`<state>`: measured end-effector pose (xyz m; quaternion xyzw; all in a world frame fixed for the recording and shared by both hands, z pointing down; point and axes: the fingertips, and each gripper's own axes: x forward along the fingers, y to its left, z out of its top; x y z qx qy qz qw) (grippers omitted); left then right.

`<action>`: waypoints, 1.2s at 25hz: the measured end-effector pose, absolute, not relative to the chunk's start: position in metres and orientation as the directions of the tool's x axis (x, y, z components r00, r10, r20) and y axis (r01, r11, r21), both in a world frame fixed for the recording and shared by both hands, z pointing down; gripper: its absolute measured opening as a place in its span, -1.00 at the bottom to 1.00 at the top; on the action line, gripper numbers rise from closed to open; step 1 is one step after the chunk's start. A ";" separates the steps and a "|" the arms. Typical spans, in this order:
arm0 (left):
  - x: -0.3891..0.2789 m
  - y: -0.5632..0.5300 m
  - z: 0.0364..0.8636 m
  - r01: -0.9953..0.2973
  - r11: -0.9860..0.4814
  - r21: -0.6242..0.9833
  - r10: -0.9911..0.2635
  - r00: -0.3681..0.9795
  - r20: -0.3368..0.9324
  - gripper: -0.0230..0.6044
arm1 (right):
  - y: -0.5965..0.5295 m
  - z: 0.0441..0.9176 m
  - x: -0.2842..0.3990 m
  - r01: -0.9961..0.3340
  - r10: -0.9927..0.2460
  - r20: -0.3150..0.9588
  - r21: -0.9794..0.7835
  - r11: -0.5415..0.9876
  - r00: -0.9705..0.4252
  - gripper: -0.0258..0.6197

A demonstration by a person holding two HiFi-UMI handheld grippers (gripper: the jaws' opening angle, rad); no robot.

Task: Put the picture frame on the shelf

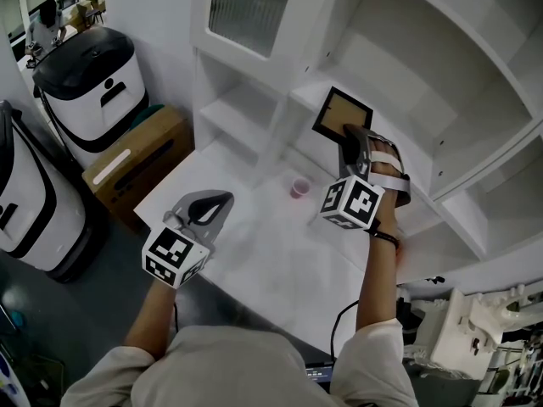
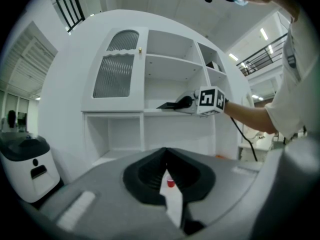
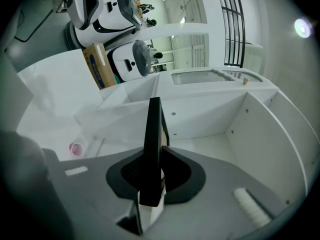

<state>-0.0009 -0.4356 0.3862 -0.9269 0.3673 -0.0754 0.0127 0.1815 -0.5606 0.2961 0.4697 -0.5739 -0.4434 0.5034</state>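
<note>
While the left forearm is kept low and well short of the shelf unit (image 1: pixel 424 66), the left gripper (image 1: pixel 219 203) is held nearly level over the white table (image 1: pixel 271 261), its jaws pressed together with nothing between them. A small pink cup (image 1: pixel 299 187) is seen on the table, between that gripper and the foot of the shelf unit. The right arm is stretched forward toward the shelf unit, and the right gripper (image 1: pixel 348 138) is clamped on one edge of the picture frame (image 1: pixel 342 113). The frame, black-rimmed with a tan middle, is carried at the front edge of a shelf board; contact with the board cannot be judged. Black-and-white square markers are borne on each gripper's cube. Print on the cardboard box (image 1: pixel 140 164), left of the shelf unit, is too small to be read.
</note>
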 end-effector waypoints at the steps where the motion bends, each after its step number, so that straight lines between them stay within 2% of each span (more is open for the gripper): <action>1: -0.001 -0.436 0.387 -0.677 -0.731 -0.080 -0.681 0.720 0.132 -0.93 | -0.561 0.296 0.181 -0.104 -0.984 0.169 0.979 0.174 -0.056 -0.74; 10: 0.007 -0.436 0.388 -0.666 -0.741 -0.085 -0.670 0.727 0.147 -0.93 | -0.562 0.292 0.183 -0.177 -0.973 0.208 0.958 0.224 -0.102 -0.68; 12: 0.008 -0.436 0.389 -0.665 -0.741 -0.086 -0.670 0.727 0.148 -0.93 | -0.562 0.291 0.184 -0.193 -0.969 0.219 0.952 0.237 -0.110 -0.61; 14: 0.008 -0.435 0.390 -0.666 -0.741 -0.088 -0.671 0.726 0.150 -0.93 | -0.562 0.293 0.187 -0.195 -0.966 0.236 0.948 0.253 -0.106 -0.43; 20: 0.014 -0.438 0.386 -0.658 -0.746 -0.104 -0.666 0.732 0.143 -0.93 | -0.561 0.293 0.191 -0.216 -0.966 0.233 0.943 0.252 -0.110 -0.42; 25: 0.035 -0.457 0.353 -0.652 -0.750 -0.116 -0.660 0.748 0.061 -0.92 | -0.558 0.291 0.194 -0.239 -0.969 0.220 0.940 0.242 -0.116 -0.41; 30: 0.071 -0.486 0.312 -0.638 -0.759 -0.130 -0.641 0.767 -0.025 -0.65 | -0.554 0.295 0.196 -0.311 -0.959 0.238 0.910 0.275 -0.152 -0.36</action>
